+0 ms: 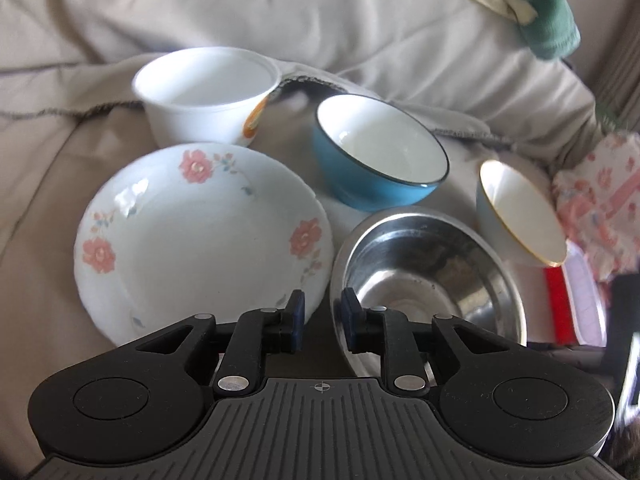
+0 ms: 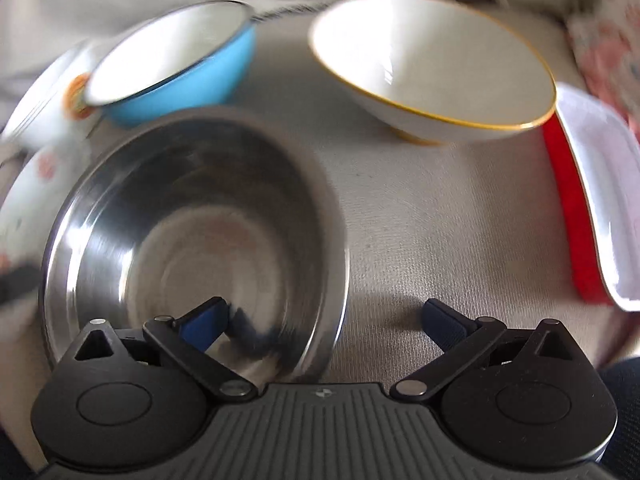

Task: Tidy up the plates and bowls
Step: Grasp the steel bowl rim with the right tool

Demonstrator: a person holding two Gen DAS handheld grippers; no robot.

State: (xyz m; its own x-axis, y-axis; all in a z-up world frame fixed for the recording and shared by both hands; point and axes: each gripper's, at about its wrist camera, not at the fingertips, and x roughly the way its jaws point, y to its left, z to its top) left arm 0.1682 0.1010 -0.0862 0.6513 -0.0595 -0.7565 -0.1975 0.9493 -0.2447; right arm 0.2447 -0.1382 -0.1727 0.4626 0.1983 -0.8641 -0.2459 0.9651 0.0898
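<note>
Left wrist view: we're looking down at crockery sitting on a beige cloth [image 1: 120, 32] that's covering a soft, wrinkled surface. Our left gripper [image 1: 322, 312] is sitting with its jaws narrow, a small gap showing and nothing between the pads; it's hanging over the seam where the floral plate [image 1: 200, 236] is touching or nearly touching the steel bowl [image 1: 432, 280]. Behind the plate a white bowl [image 1: 204, 96] with an orange mark is standing upright toward the far side of the cloth. Right of it the blue bowl [image 1: 380, 152] is tilting toward us, white inside. Further right a cream bowl [image 1: 520, 212] with a gold rim is tipping too, near the cloth's right edge, just beside a red-and-white dish [image 1: 576, 300]. A green cloth [image 1: 540, 8] is lying at the far right corner, a pink floral fabric [image 1: 608, 200] at the right edge. Right wrist view is blurring, but we're seeing the right gripper [image 2: 324, 320] with jaws wide: its left finger is sitting over the steel bowl's inside, its right finger is over bare cloth, so the bowl's near rim is lying between them with no pad pressing on it that we can make out. Blue bowl, cream bowl and red dish are showing beyond.
</note>
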